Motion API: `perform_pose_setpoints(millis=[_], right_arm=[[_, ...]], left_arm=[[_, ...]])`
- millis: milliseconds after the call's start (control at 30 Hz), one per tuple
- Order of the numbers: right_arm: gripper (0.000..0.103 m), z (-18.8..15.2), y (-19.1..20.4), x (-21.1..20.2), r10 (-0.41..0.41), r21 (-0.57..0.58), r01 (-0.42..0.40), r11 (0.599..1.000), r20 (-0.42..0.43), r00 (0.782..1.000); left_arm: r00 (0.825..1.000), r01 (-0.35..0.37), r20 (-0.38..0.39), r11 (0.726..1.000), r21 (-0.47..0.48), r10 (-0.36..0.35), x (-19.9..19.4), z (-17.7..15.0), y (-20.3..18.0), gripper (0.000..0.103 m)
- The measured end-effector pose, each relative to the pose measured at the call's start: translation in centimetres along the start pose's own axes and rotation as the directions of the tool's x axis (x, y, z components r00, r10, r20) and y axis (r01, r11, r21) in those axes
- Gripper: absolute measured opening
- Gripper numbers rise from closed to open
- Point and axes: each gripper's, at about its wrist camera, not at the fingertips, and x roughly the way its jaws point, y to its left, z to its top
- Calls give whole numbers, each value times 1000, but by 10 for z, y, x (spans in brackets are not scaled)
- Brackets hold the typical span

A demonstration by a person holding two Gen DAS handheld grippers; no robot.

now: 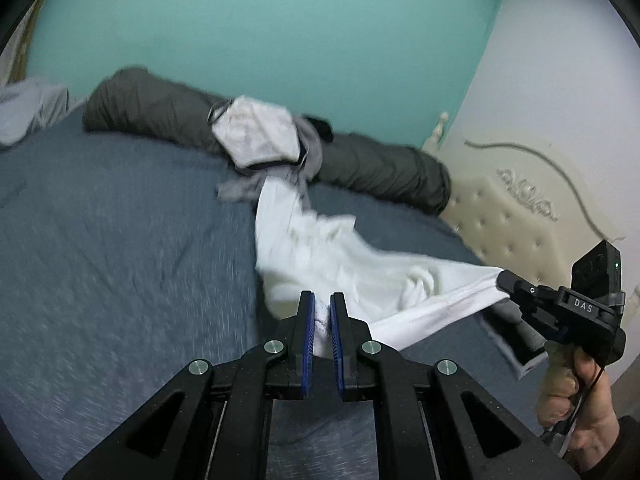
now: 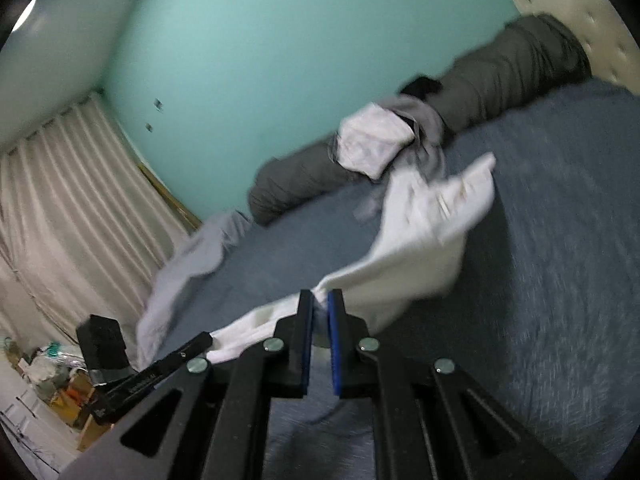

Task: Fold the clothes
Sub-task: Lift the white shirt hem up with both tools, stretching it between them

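In the left wrist view, I am pinching the white garment in the left gripper, lifting its edge taut over the bed to spread it. In the right wrist view, my right gripper is clamping the other corner; the long axis is running gripper to gripper.
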Motion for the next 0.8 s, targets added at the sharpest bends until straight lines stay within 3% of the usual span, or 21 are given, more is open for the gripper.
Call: perform_pose_setpoints(millis=[333,800], right_arm=[[7,68,94,-85,82,-58,-76,995,109,991],[6,144,192,-184,115,-171,-75,982,236,965]], left_arm=[[992,43,112,998,52,-48,-96,81,-59,8],[970,29,234,983,181,-71,-195,181,-147,8]])
